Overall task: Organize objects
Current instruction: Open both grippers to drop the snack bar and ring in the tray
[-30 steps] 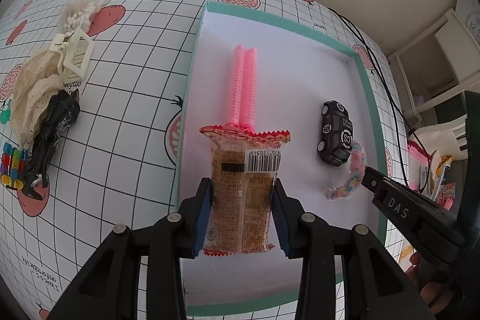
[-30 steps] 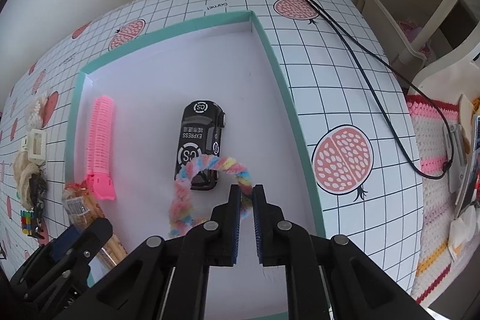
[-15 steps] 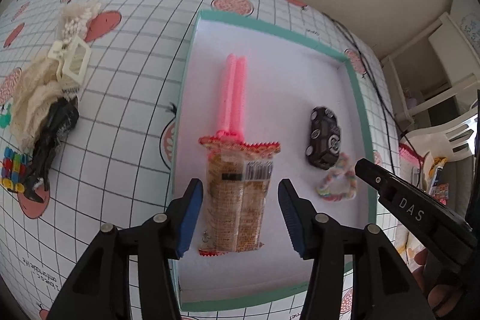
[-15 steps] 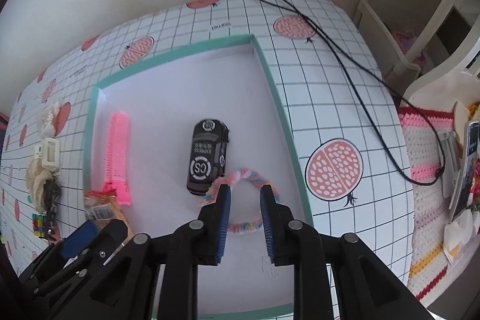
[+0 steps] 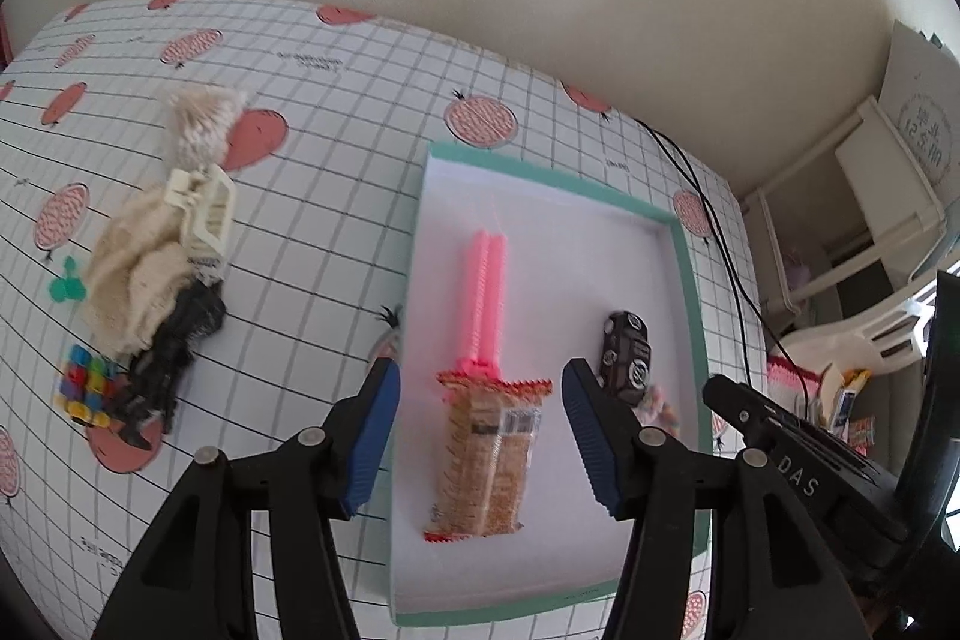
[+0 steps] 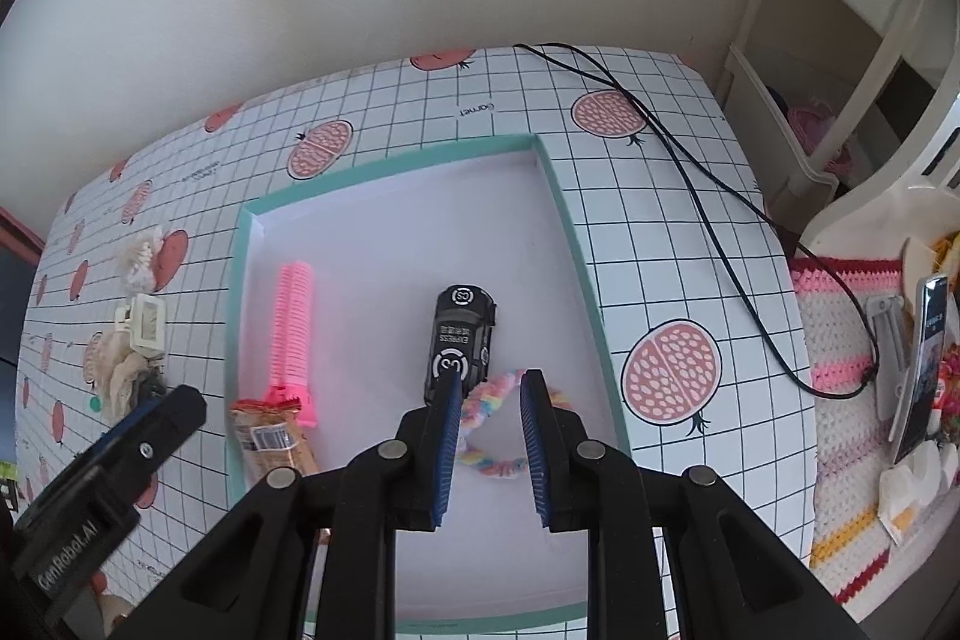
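A teal-rimmed white tray (image 5: 687, 280) (image 6: 576, 244) lies on the gridded tablecloth. Inside it are a pink ribbed hair roller (image 5: 485, 298) (image 6: 292, 325), a snack packet (image 5: 489, 460) (image 6: 273, 439), a black toy car (image 5: 627, 358) (image 6: 461, 337) and a pastel braided loop (image 6: 501, 427) (image 5: 660, 409). My left gripper (image 5: 480, 430) hangs open above the packet, touching nothing. My right gripper (image 6: 491, 439) is open above the loop, which lies flat on the tray floor.
Left of the tray lie a cream hair claw (image 5: 204, 211) (image 6: 144, 331), lace scrunchies (image 5: 129, 274), a black hair clip (image 5: 168, 370), a colourful cube toy (image 5: 84, 391) and a fuzzy tuft (image 5: 201, 124). A black cable (image 6: 720, 244) crosses the table's right side. White shelving (image 6: 840, 58) stands beyond.
Both grippers opened and let go: the left released the snack packet, the right released the braided loop. Both then pulled up and back from the tray.
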`<action>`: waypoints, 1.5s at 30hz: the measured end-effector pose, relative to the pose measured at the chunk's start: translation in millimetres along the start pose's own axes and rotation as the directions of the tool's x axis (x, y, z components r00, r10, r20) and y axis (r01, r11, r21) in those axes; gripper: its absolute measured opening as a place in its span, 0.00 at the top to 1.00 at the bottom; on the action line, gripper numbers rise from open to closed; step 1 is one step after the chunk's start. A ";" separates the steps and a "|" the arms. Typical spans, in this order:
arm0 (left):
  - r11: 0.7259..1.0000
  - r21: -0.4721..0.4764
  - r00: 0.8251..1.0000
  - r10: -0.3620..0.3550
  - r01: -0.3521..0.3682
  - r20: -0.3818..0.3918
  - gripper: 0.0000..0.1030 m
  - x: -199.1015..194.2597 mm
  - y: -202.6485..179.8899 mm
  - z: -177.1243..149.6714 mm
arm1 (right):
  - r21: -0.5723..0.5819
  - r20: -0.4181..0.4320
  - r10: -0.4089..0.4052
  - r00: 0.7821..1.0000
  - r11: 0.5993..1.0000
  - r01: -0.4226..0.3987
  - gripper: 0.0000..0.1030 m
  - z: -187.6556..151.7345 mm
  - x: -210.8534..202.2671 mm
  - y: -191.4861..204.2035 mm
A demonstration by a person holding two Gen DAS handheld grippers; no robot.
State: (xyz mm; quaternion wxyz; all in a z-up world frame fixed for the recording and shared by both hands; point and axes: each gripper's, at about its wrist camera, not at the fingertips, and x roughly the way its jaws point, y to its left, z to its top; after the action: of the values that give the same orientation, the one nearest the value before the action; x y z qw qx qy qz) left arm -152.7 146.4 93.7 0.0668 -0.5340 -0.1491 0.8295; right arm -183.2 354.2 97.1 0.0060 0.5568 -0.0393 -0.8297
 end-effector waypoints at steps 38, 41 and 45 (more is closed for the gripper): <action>0.990 -0.077 0.980 0.131 -0.120 0.150 0.00 -24.0 46.6 19.7 | 0.030 0.135 0.110 0.985 0.993 -0.115 0.00 5.5 -20.6 13.4; 0.988 -0.085 0.979 0.139 -0.127 0.147 0.00 -28.9 53.7 23.7 | 0.061 0.159 0.140 0.977 0.987 -0.152 0.00 6.0 -26.5 15.2; 0.987 -0.085 0.979 0.145 -0.134 0.146 0.00 -36.5 63.8 30.1 | 0.037 0.177 0.117 0.977 0.991 -0.125 0.00 8.2 -32.3 33.1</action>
State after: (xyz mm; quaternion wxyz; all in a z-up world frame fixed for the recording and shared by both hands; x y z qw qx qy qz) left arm -161.5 70.9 116.5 -0.0233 -0.4807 -0.1469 0.8642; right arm -179.6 323.3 132.4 0.0397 0.4785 -0.0932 -0.8722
